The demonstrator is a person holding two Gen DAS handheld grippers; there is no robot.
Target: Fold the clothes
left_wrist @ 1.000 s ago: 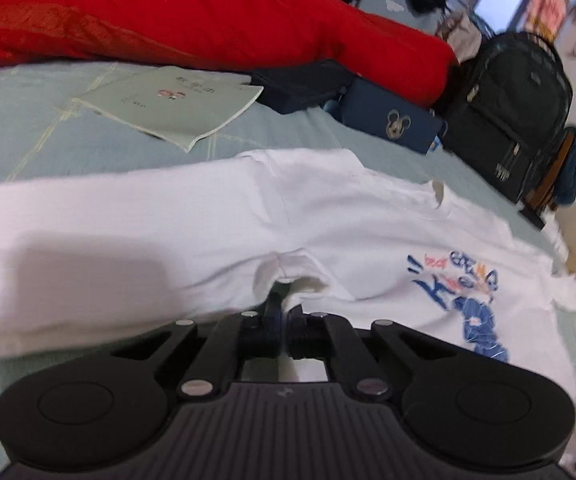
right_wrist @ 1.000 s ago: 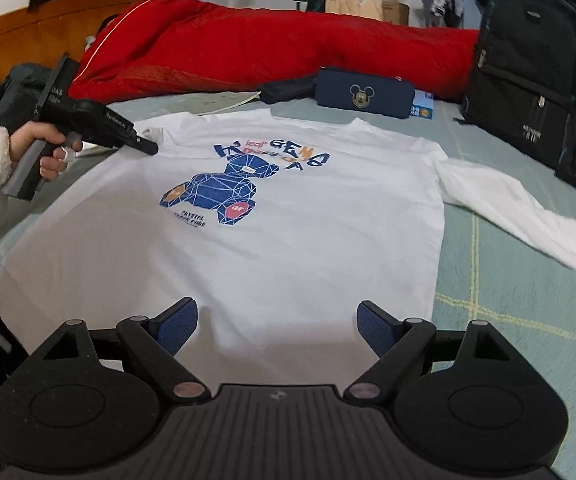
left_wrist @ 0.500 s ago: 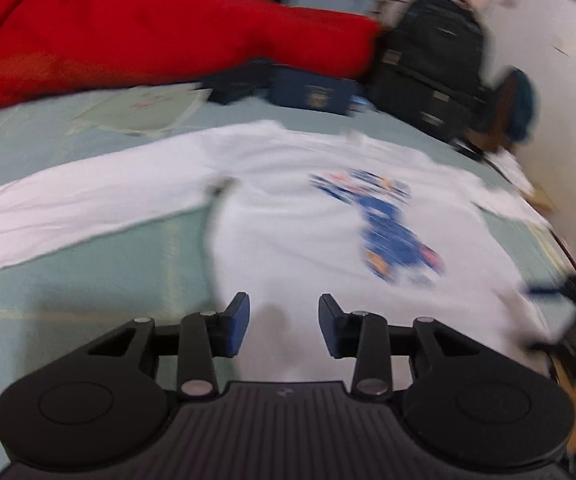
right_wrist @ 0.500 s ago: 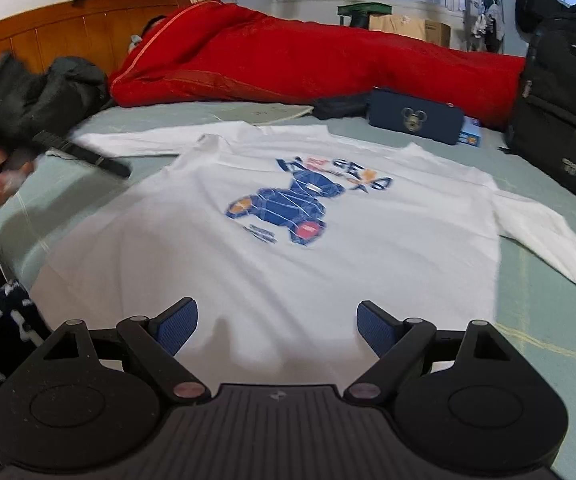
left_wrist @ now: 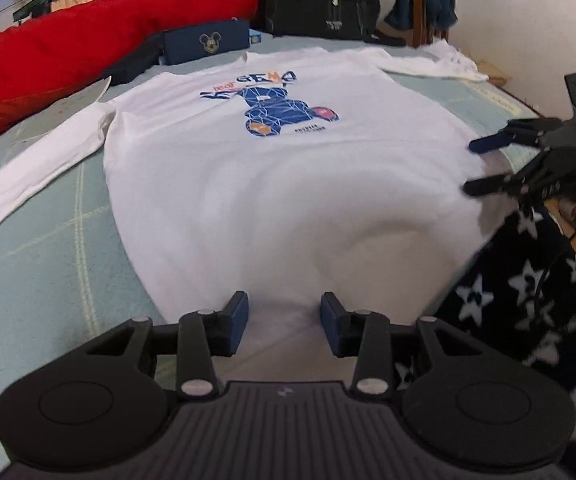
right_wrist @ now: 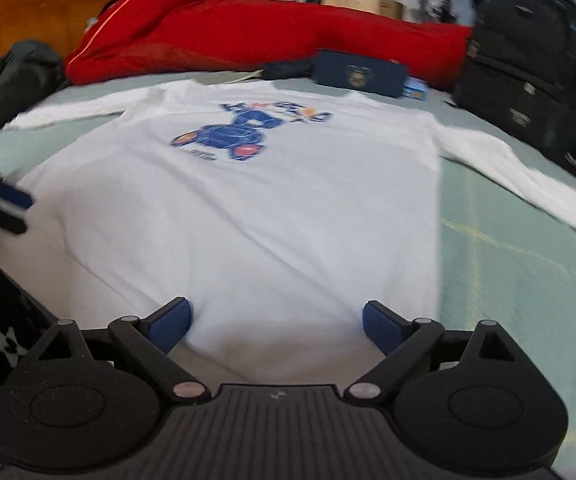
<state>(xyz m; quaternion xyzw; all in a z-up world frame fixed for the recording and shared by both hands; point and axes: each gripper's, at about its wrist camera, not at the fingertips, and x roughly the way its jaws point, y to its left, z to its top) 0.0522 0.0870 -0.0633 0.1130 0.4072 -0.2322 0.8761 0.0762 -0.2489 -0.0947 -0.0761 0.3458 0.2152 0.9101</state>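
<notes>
- white shirt [left_wrist: 272, 184] lies flat, print up, on the green bedsheet [left_wrist: 48, 272]
- left view alone shows the right gripper [left_wrist: 473, 166] spread at the hem; left gripper [left_wrist: 284, 322] parted, empty
- right view alone shows the wooden headboard [right_wrist: 48, 16]

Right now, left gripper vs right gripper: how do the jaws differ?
Left gripper: jaws part open, a narrow gap, over the hem of the white shirt near its left corner. Right gripper: jaws spread much wider, over the hem near its right side. Shared: blue pads, both empty, neither pinching fabric, both pointing up the flat-laid shirt.
</notes>
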